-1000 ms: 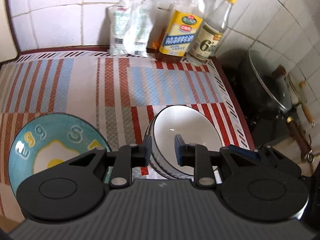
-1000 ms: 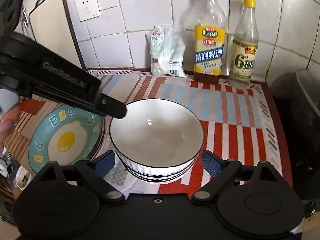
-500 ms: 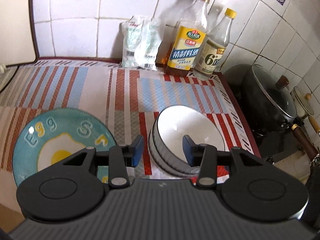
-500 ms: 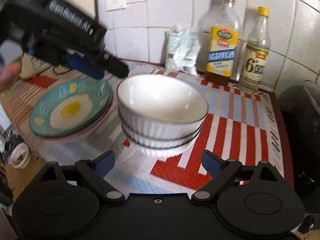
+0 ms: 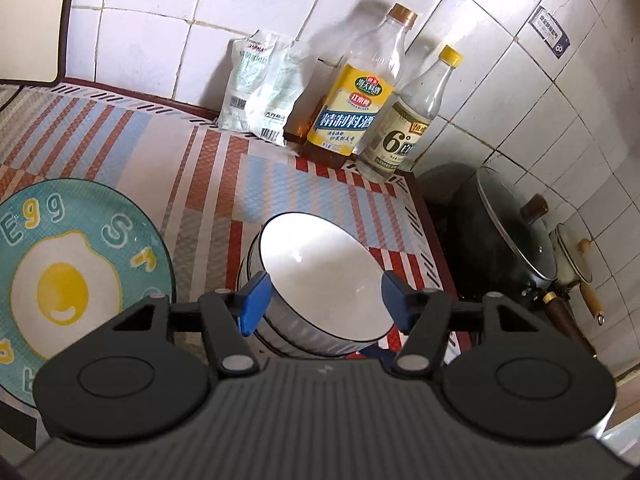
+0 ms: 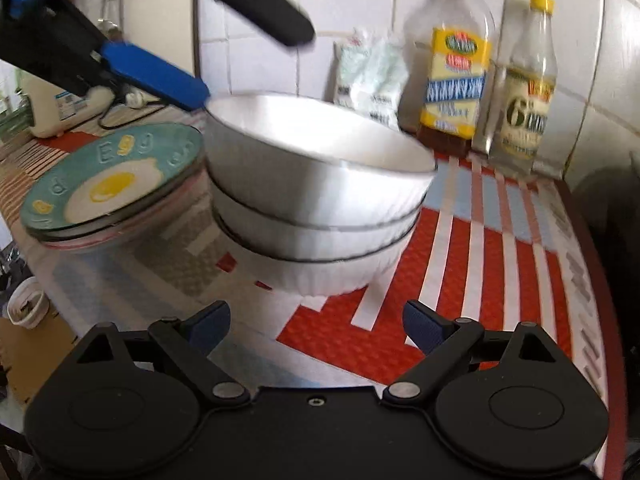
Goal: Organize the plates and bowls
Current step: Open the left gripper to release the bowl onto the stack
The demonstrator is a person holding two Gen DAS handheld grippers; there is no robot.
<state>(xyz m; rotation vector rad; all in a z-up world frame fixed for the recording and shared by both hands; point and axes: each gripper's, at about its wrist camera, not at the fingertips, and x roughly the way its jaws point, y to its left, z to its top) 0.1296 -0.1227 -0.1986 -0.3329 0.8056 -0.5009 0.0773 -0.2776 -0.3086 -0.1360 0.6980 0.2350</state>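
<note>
With the left gripper (image 5: 325, 300) opening around the bowls (image 5: 320, 280) untouched, and the right gripper (image 6: 316, 330) gaping empty before them, retreat straight back to avoid nudging the stack.

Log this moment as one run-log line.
stage: bowls stacked | left hand-held gripper: jaws opening, astride bowl stack | right hand-held gripper: open, empty | egg plate: beside stack

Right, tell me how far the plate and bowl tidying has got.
Done, by the look of it: the white bowls sit nested in one stack, and the egg plate tops a plate stack beside it. In hand: nothing. The left gripper is opening with the top bowl's rim between its jaws; the right gripper is open. No loose dishes are visible.
</note>
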